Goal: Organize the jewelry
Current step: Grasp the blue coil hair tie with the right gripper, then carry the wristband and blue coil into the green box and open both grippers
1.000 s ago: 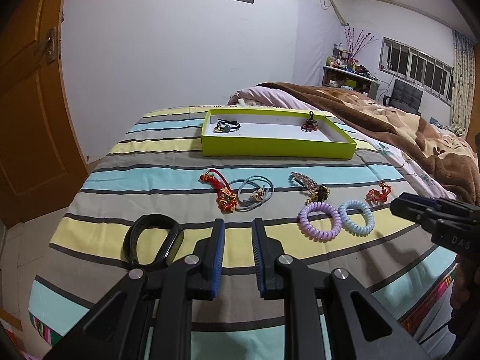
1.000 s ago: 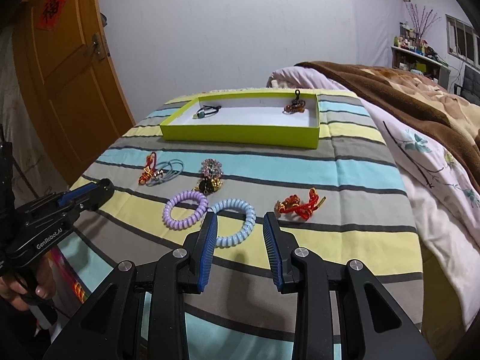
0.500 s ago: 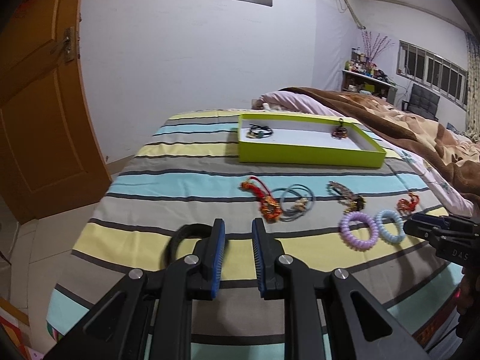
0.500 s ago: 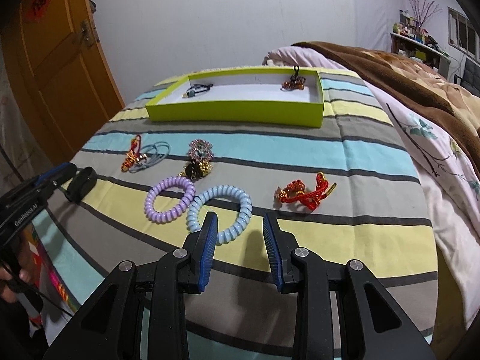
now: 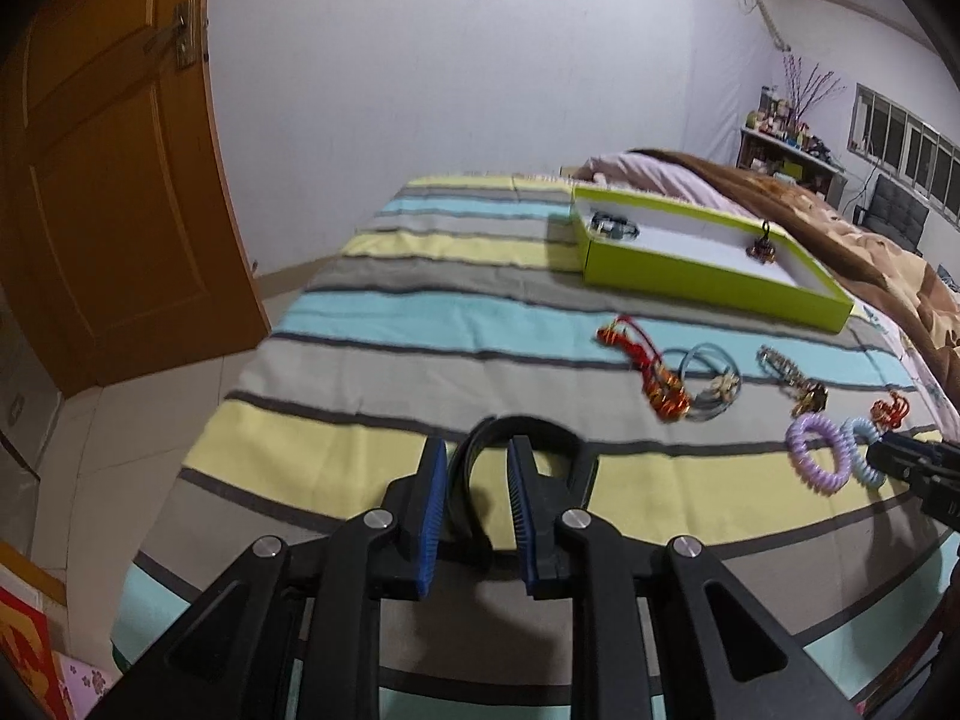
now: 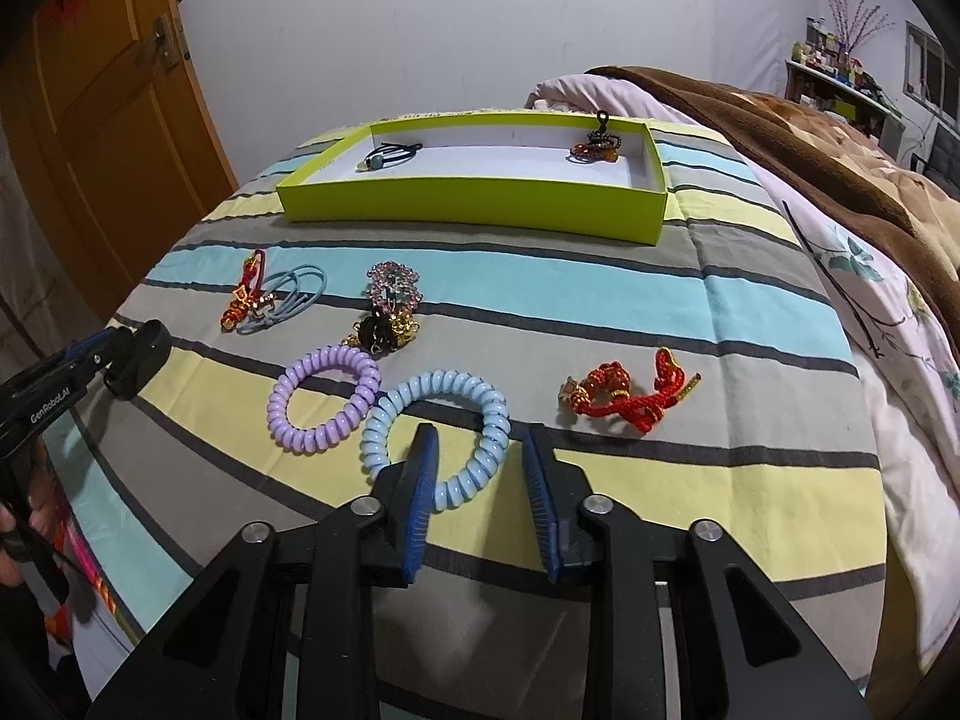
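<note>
A black bangle (image 5: 521, 438) lies on the striped bed cover, its near-left rim between the open jaws of my left gripper (image 5: 477, 501). My right gripper (image 6: 480, 483) is open, its jaws either side of the near-right rim of a light blue coil hair tie (image 6: 437, 427). Beside that lies a purple coil tie (image 6: 324, 396). A red knotted bracelet (image 6: 624, 396), a jewelled clip (image 6: 390, 300), and a red charm with a blue cord (image 6: 270, 300) lie spread on the cover. The green tray (image 6: 474, 204) at the back holds two pieces.
A brown blanket (image 6: 810, 138) and pink floral quilt (image 6: 888, 312) cover the bed's right side. A wooden door (image 5: 102, 180) stands at left, with tiled floor (image 5: 120, 420) beside the bed. The left gripper also shows in the right wrist view (image 6: 108, 354).
Both grippers have moved forward and down: the left one now straddles the black bangle's rim, the right one straddles the blue coil tie. The jaws stay open.
</note>
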